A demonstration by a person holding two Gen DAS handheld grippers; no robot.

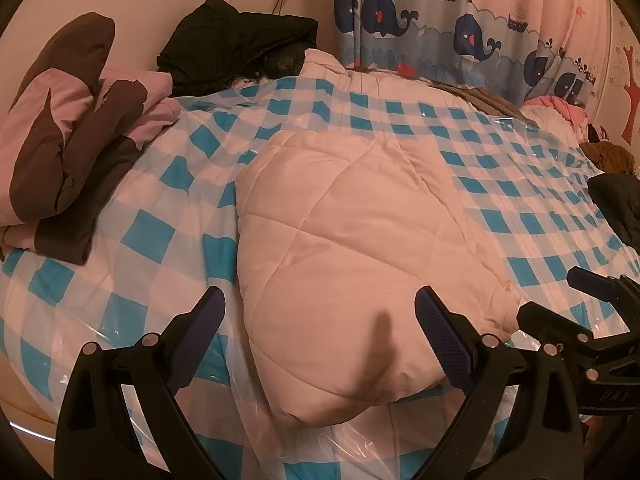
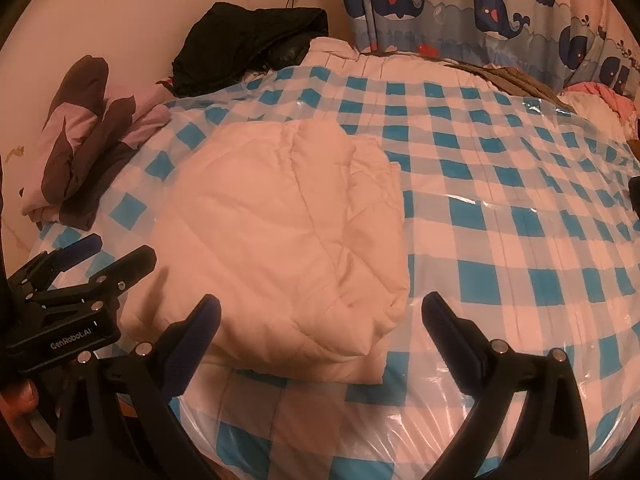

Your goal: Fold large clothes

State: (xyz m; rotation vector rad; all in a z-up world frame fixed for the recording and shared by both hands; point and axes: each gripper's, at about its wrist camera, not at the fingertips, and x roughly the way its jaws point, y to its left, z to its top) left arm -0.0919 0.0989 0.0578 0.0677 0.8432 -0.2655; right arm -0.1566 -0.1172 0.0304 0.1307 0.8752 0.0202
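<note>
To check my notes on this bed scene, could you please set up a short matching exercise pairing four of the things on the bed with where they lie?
Things:
1. cream quilted garment
2. brown and pink bedding
3. black jacket
4. whale curtain

Places:
A. bundled at the left edge of the bed
B. hanging behind the far side of the bed
C. folded in the middle of the checked cover
D. heaped at the far corner by the wall, under the socket

Pairs: 1-C, 2-A, 3-D, 4-B
</note>
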